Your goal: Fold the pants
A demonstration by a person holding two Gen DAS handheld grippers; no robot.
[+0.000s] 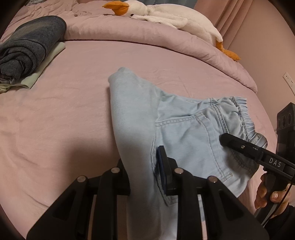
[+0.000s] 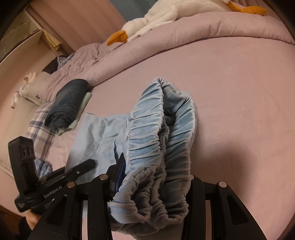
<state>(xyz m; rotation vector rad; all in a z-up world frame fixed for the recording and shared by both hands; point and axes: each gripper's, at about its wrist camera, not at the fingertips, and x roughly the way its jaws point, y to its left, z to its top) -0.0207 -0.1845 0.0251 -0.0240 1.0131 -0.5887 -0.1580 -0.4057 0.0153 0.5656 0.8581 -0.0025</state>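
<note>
Light blue pants [image 1: 184, 129] lie on the pink bed sheet [image 1: 73, 110], partly folded, one leg doubled back toward 11 o'clock in the left wrist view and the elastic waistband [image 1: 241, 114] at 3 o'clock.

The left gripper [image 1: 145, 166] is pinched on the pants fabric at the 6 o'clock edge of its own view, cloth passing between its fingers.

The right gripper [image 2: 153, 175] is clamped on the gathered waistband [image 2: 156, 147], which bunches up in front of its camera and hangs over the fingers (the right-hand finger is largely hidden by cloth).

A folded dark blue garment [image 1: 27, 48] rests on a pale green one at 10 o'clock in the left view. A white plush goose [image 1: 166, 16] lies on the rolled pink comforter [image 1: 129, 31] at 12 o'clock
</note>
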